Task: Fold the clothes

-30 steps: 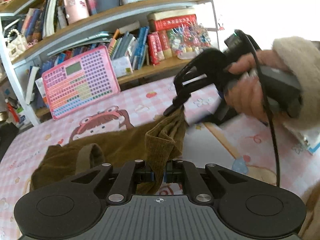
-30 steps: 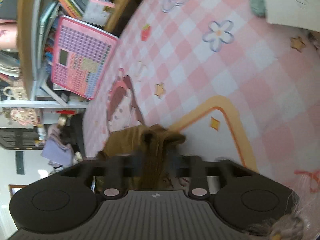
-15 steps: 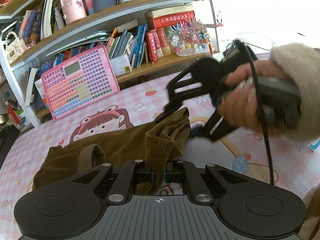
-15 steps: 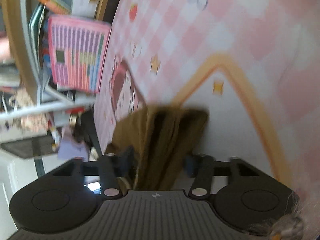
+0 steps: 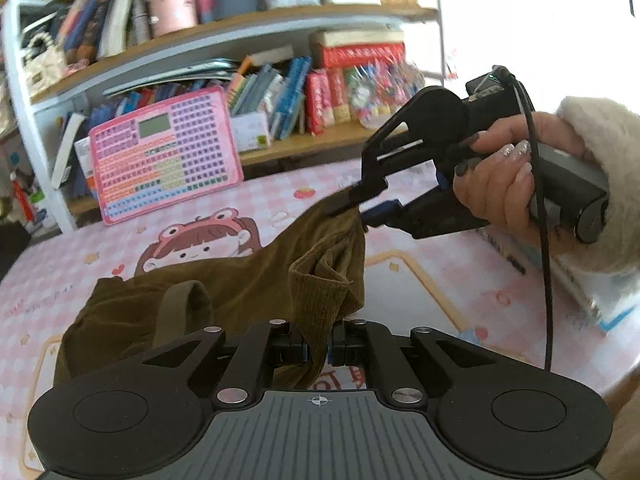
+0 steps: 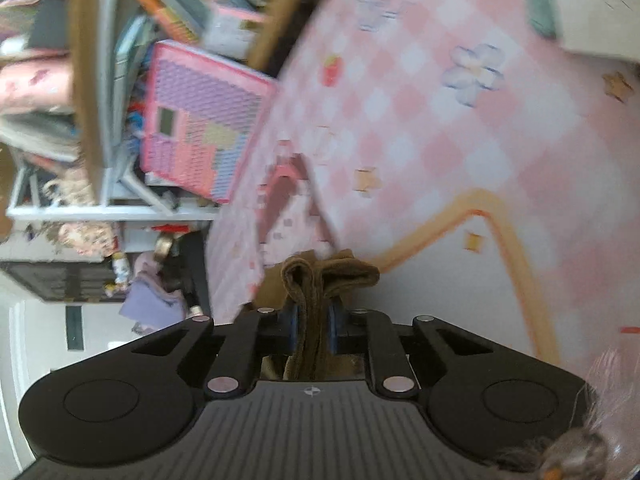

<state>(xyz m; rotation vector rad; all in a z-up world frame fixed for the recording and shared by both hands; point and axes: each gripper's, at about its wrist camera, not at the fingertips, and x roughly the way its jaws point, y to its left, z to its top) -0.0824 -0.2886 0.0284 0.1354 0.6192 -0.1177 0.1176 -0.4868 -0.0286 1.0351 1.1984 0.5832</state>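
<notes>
An olive-brown corduroy garment [image 5: 224, 280] lies bunched on the pink checked mat [image 5: 72, 248], with a strap loop at its near left. My left gripper [image 5: 318, 350] is shut on a folded edge of it. My right gripper [image 5: 356, 212], held in a hand with a fuzzy sleeve, is shut on another corner and holds it lifted above the mat. In the right wrist view the right gripper [image 6: 312, 330] pinches a bunched fold of the garment [image 6: 328, 276].
A pink toy keyboard [image 5: 164, 154] leans against the bookshelf [image 5: 280, 20] behind the mat. Books and papers [image 5: 580, 280] lie at the right edge under the hand. A white sheet [image 6: 592, 4] lies at the mat's far corner.
My right gripper opened briefly, then shut on the garment corner again and lifted it higher to the right. My left gripper kept its hold.
</notes>
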